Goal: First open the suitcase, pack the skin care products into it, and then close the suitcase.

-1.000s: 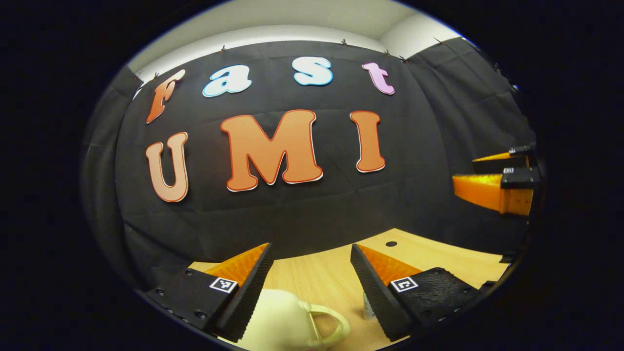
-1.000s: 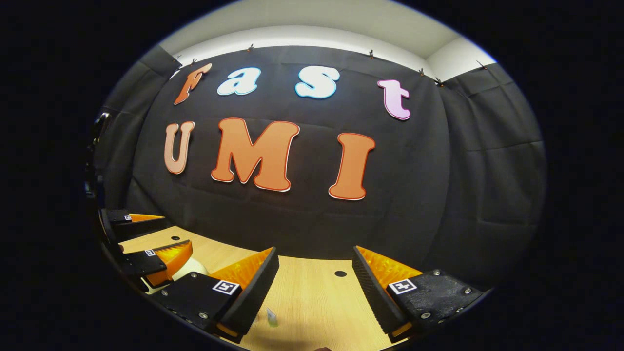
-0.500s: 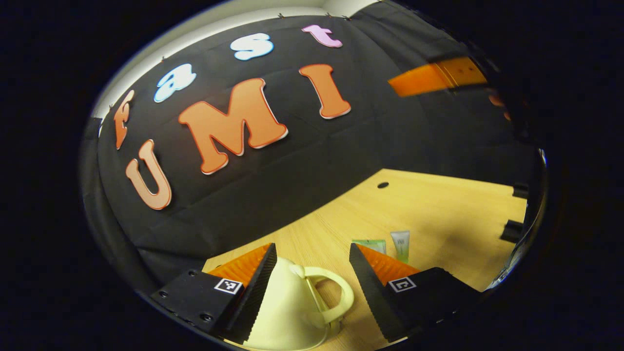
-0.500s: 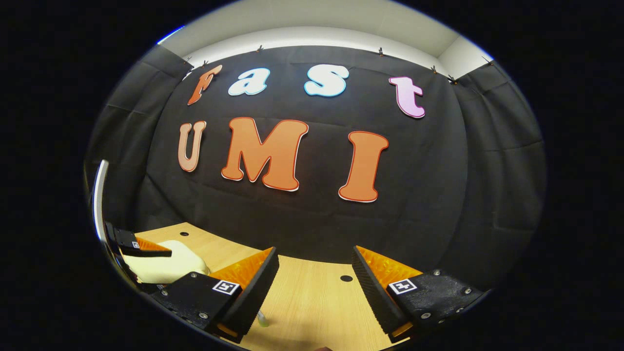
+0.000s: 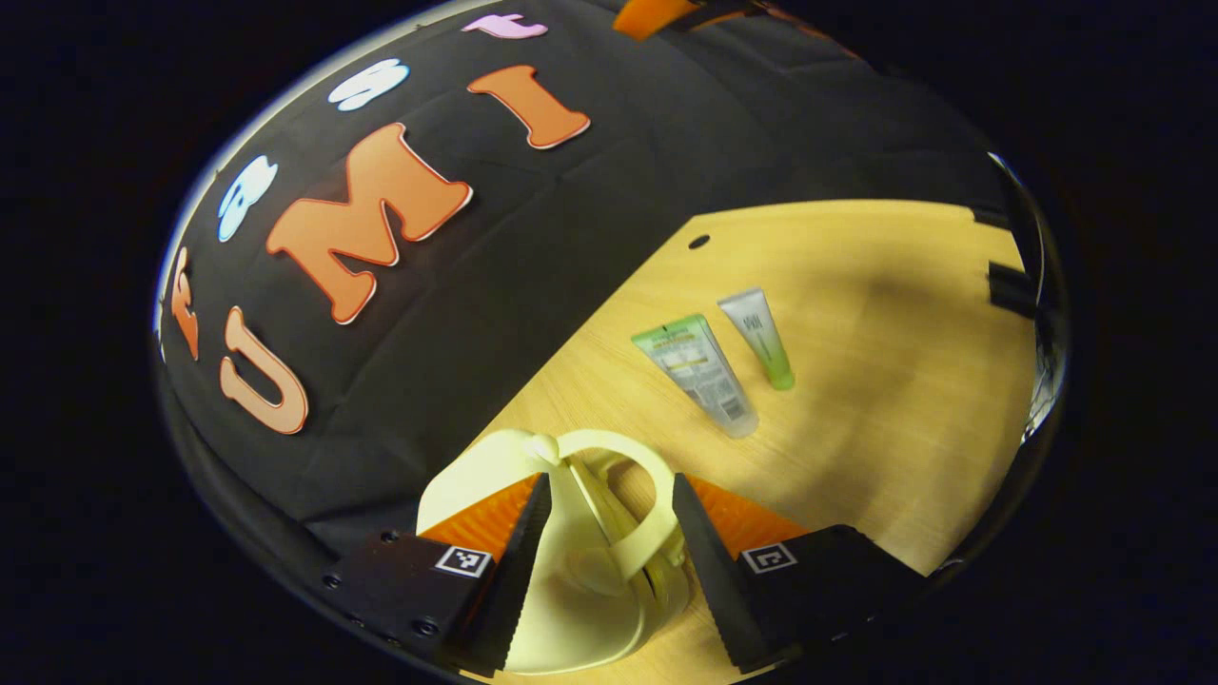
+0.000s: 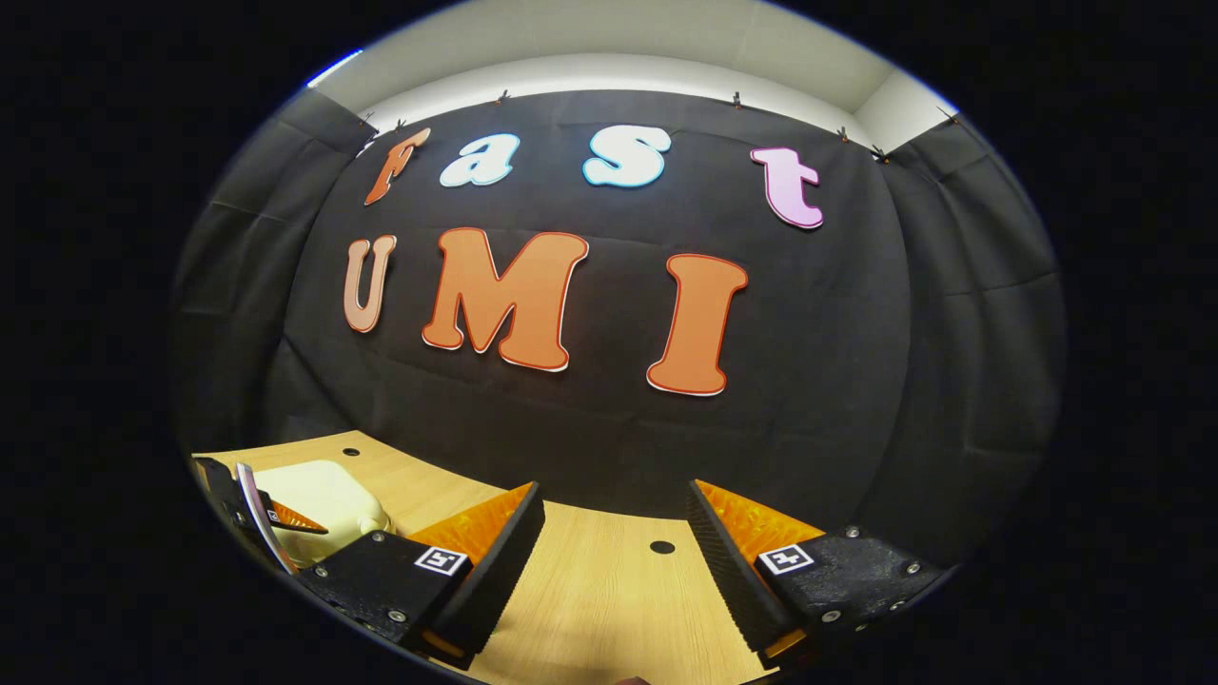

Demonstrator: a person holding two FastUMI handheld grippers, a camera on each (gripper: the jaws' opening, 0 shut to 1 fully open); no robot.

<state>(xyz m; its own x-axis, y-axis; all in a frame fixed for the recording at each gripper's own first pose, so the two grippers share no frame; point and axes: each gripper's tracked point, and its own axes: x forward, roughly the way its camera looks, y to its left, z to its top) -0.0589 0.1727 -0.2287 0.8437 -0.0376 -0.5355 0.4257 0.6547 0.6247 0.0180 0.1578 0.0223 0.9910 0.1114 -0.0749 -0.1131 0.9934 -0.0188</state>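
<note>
Between the fingers of my left tongs (image 5: 601, 518) sits the looped handle (image 5: 636, 495) of a small pale-yellow plastic suitcase (image 5: 561, 571). The fingers stand spread, one on each side of the loop, and I cannot tell whether either one touches it. The suitcase lies on the light wooden counter (image 5: 856, 457) with its lid down, its body reaching back toward me under the tongs and out past my left finger toward the black cloth wall (image 5: 533, 266).

Beyond the handle, well apart from the suitcase, two skin care tubes lie flat on the counter side by side. The nearer one is a wider translucent tube with a green end (image 5: 696, 372); just beside it, farther out, is a slim white tube shading to green (image 5: 758, 335). They are close to each other but not touching. A small dark round hole (image 5: 698, 242) marks the counter near the foot of the cloth.

In the right gripper view my right tongs (image 6: 614, 533) are spread wide with nothing between them, held above bare counter (image 6: 609, 609). A dark hole (image 6: 661, 547) in the wood shows between the fingers, near the wall. Far off to the left in that view, the pale-yellow suitcase (image 6: 328, 499) rests on the counter with my left tongs (image 6: 262, 518) at it, partly hidden at the edge.
</note>
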